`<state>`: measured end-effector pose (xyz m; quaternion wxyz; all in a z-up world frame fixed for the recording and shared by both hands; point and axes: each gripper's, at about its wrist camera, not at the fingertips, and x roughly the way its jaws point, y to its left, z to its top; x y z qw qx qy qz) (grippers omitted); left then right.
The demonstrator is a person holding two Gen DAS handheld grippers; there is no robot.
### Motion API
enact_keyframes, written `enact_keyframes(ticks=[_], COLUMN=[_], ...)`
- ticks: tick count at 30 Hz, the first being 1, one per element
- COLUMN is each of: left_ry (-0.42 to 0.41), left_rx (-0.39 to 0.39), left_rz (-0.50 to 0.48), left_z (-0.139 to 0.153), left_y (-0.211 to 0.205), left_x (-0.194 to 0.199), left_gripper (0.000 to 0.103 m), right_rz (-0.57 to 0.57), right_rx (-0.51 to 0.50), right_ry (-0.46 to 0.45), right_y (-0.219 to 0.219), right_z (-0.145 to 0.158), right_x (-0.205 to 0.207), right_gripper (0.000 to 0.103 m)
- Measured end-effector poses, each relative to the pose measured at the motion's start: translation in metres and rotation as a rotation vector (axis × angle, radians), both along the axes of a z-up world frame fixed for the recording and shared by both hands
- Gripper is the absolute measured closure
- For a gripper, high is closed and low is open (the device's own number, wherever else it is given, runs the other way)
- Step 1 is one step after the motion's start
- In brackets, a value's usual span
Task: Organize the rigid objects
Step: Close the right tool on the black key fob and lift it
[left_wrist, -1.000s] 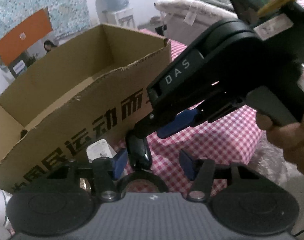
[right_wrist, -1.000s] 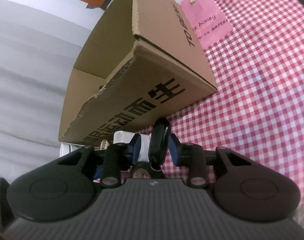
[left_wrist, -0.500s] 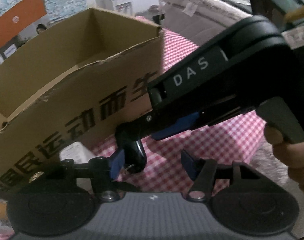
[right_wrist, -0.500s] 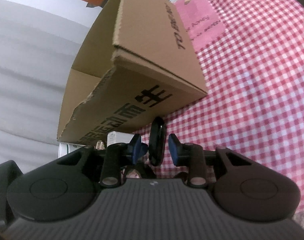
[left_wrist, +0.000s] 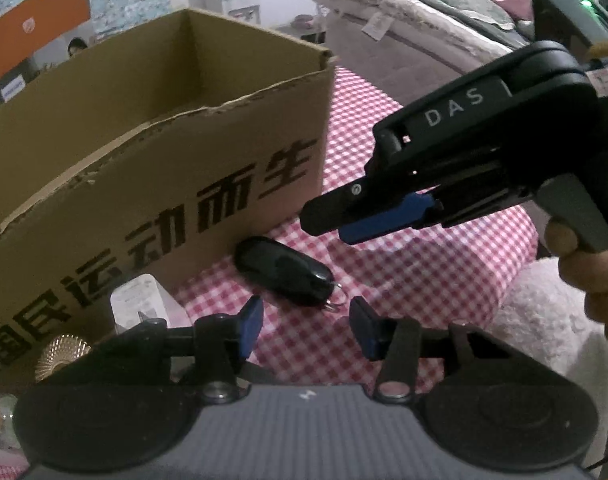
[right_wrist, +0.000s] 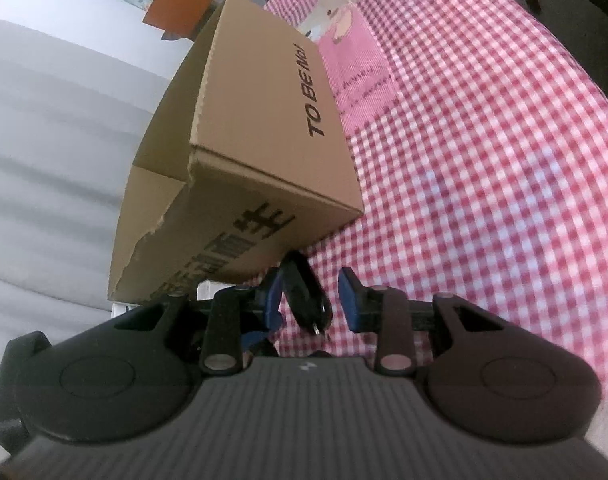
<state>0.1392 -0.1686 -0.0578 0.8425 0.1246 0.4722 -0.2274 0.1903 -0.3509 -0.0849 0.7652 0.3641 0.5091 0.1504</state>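
Observation:
A black key fob [left_wrist: 283, 274] with a small metal ring lies flat on the red checked cloth [left_wrist: 416, 280], close to the front wall of the open cardboard box [left_wrist: 183, 184]. My left gripper [left_wrist: 306, 326] hovers just short of the fob with its jaws closing; nothing is between the blue pads. My right gripper [left_wrist: 328, 220] hangs above and to the right of the fob, open and clear of it. In the right wrist view the fob [right_wrist: 304, 294] shows in the gap of the right gripper [right_wrist: 312, 284], lying below it, beside the box [right_wrist: 263, 160].
A white plug-like block [left_wrist: 139, 304] and a gold ribbed round thing [left_wrist: 61, 354] sit at the box's near left corner. A hand [left_wrist: 584, 264] holds the right gripper. A pink printed cloth [right_wrist: 356, 72] lies beyond the box. A blanket-covered bed [left_wrist: 404, 12] stands behind.
The fob was pinched upright in the right gripper; it now lies flat on the cloth and the right gripper has drawn up and to the right. The left jaws have narrowed.

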Motion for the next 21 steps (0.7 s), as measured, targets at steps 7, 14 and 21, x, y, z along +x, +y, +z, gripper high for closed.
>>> enact_keyframes(ticks=[7,14,21], left_ry=[0.022,0.019,0.008], left_rx=[-0.027,-0.014,0.020], left_rz=[0.011,0.018,0.012], left_z=[0.002,0.007,0.003], left_y=[-0.001,0.003,-0.002], left_x=[0.009,0.020,0.016], left_gripper=[0.063,0.068,0.068], right_rz=[0.064,0.066,0.089], right_rx=[0.016,0.008,0.029], right_ry=[0.043,0.041,0.019], right_y=[0.024,0.022,0.024], right_z=[-0.003,-0.003,0.004], right_x=[0.007,0.010,0.014], right_gripper=[0.072,0.078,0.085])
